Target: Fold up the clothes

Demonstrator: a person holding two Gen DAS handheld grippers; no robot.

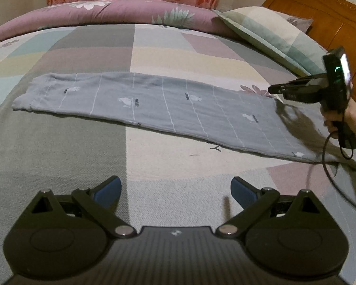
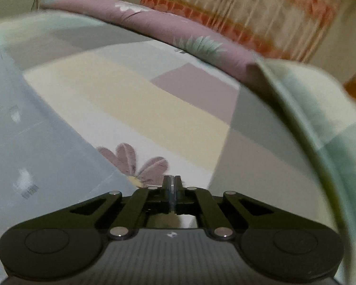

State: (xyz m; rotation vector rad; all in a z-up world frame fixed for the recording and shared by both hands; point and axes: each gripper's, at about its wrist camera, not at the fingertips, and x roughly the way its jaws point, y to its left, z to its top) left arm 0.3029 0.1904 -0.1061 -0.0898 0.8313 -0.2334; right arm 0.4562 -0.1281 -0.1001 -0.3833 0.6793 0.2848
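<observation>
A long grey garment [image 1: 168, 109], soft knit cloth with thin white lines across it and small white printed motifs, lies flat in a narrow folded strip on the bed sheet [image 1: 59, 156]. The sheet is a finely textured weave in big pastel rectangles of grey, cream, mauve and pale green.

The left gripper [image 1: 175, 190] hangs over bare sheet, its black linkage arms spread wide and its blue, flat-faced fingertips [image 1: 110, 190] far apart with nothing between them. The garment lies well ahead of those fingers, stretching from ahead-left to far right.

The right gripper [image 2: 172, 185] has its two black fingers pressed together, with only a thin pale sliver showing in the seam; no cloth is caught there. The grey garment's edge [image 2: 35, 156] sits just left of those closed fingers, and a mauve printed flower [image 2: 135, 163] on the sheet lies right ahead of the tips. In the left wrist view a hand [image 1: 344, 121] grips this tool's handle above the garment's right end, a black cable [image 1: 330, 166] looping down.

A plump mauve floral quilt [image 1: 130, 11] and a checked pillow [image 1: 268, 35] lie beyond.
</observation>
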